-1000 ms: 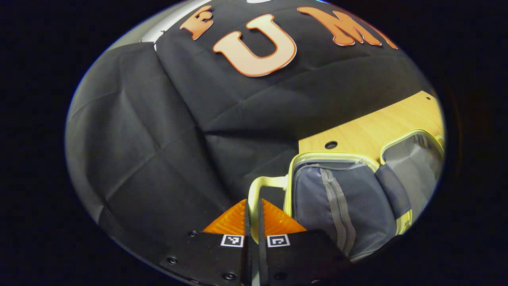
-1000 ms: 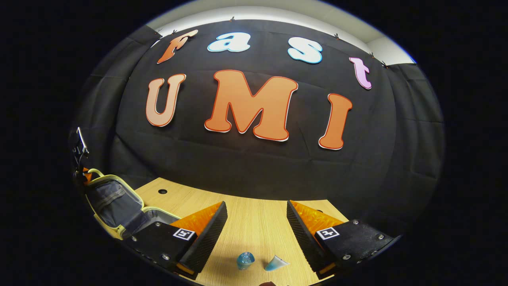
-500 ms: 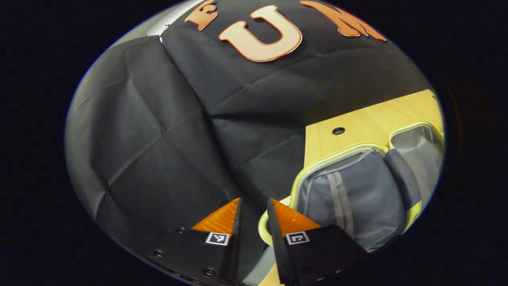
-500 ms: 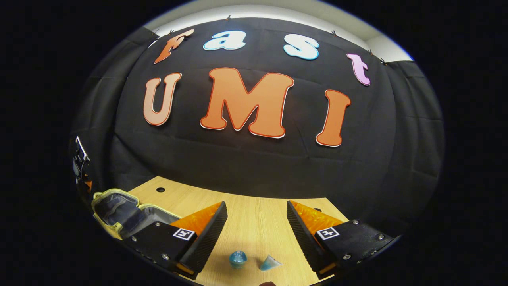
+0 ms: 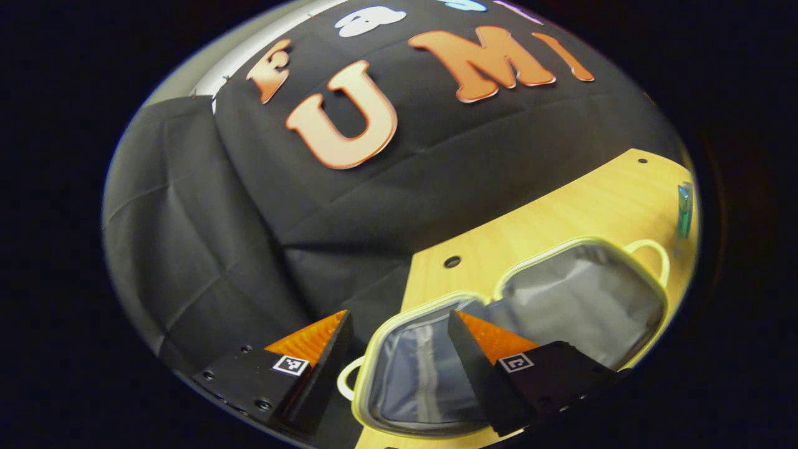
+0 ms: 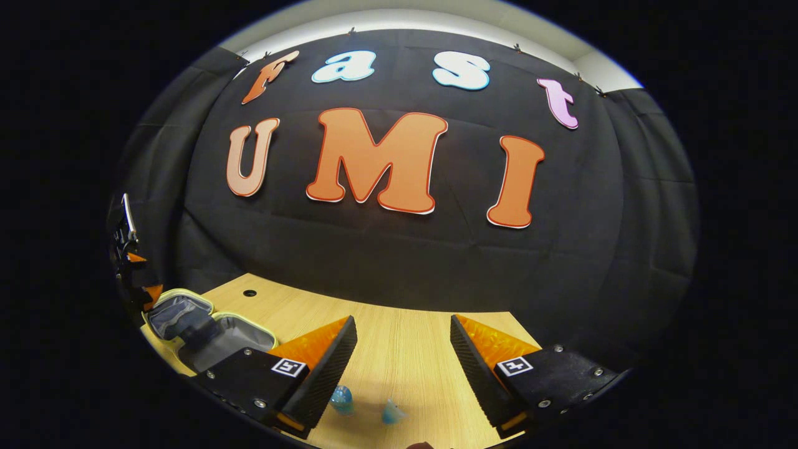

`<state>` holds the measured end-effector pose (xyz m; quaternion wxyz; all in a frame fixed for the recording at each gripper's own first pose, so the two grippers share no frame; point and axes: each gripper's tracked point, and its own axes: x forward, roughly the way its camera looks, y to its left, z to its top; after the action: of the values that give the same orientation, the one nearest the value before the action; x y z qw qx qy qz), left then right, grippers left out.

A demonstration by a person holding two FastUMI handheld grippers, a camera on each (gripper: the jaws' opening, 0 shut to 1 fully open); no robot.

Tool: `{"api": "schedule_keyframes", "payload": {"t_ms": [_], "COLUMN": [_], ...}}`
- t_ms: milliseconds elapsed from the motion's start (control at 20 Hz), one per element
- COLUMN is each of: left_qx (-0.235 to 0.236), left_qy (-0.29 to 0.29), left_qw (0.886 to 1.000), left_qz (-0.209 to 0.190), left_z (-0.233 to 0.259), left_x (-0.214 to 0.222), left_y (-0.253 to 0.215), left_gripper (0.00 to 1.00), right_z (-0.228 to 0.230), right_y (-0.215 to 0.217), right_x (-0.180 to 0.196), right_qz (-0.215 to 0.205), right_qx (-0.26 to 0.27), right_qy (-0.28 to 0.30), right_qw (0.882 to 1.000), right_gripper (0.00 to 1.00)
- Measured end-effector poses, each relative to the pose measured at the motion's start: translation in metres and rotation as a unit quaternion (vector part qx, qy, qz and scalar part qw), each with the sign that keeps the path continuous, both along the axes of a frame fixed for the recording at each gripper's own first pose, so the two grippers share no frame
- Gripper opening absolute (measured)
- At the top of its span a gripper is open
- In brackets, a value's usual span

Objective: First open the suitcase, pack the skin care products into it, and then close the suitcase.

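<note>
In the left gripper view, my left claw (image 5: pixel 396 349) hangs with its fingers spread and nothing between them, right above the open suitcase (image 5: pixel 517 324). The case lies flat on the desk (image 5: pixel 561 206), both lined halves facing up, which I judge leaves it ready for packing. The near half sits partly behind my claw's fingers, so I can't see its whole lining. A small blue item (image 5: pixel 684 209) at the far edge is too squashed to identify.

In the right gripper view, my right claw (image 6: pixel 402 355) is also spread wide and empty, low over the desk. Two small blue skin care products (image 6: pixel 365 405) sit near it, just below the fingertips; I judge they're next to grab. They're tiny and blurred, one partly behind a finger.
</note>
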<state>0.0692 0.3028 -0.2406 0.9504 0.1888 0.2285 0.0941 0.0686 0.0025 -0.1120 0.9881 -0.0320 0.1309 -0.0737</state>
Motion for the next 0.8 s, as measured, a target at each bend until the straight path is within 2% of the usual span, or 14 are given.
{"api": "schedule_keyframes", "payload": {"t_ms": [50,100,150,450,650,800], "left_qx": [-0.001,-0.005,-0.012,-0.054,-0.087,-0.108], "left_qy": [-0.005,-0.009,-0.011,-0.016,-0.018,-0.016], "left_qw": [1.000,1.000,0.999,0.993,0.987,0.983], "left_qz": [-0.015,-0.026,-0.037,-0.109,-0.134,-0.147], "left_z": [0.007,0.010,0.013,0.021,0.020,0.010], "left_x": [0.004,0.006,0.008,0.015,0.013,0.008], "left_y": [-0.025,-0.043,-0.066,-0.191,-0.263,-0.308], "left_gripper": [0.94,0.99,0.94,0.96,0.96,0.97], "right_z": [-0.001,-0.003,-0.005,-0.023,-0.046,-0.065], "right_y": [-0.004,-0.009,-0.013,-0.034,-0.036,-0.036], "right_x": [-0.002,-0.003,-0.004,-0.020,-0.034,-0.044], "right_qz": [0.006,0.011,0.018,0.060,0.091,0.115], "right_qx": [0.003,0.006,0.009,0.022,0.045,0.038], "right_qy": [0.000,0.001,0.003,0.013,0.032,0.045], "right_qw": [1.000,1.000,1.000,0.998,0.994,0.992], "right_gripper": [0.96,0.96,0.96,0.96,0.96,0.96]}}
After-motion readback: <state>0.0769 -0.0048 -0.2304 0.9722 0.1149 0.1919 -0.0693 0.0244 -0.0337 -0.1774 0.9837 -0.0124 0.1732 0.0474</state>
